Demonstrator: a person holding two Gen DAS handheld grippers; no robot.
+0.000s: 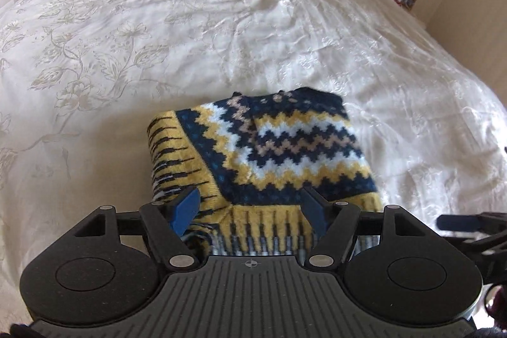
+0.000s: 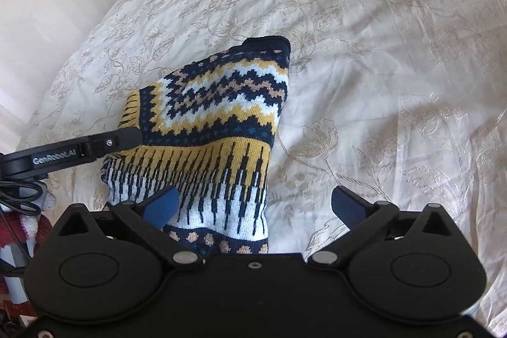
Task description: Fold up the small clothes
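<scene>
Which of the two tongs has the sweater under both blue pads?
The left tongs: both pads sit over the folded sweater. The right tongs have one pad over the bedspread.

Soft daylight is spread across the cream bedspread [image 1: 221, 21], with sheen and glare seen on its right side. Faint shadows are cast near the knitted sweater [image 2: 215, 116]. Edges are bowed by fisheye distortion, corners are darkened, and slight blur is noted.
</scene>
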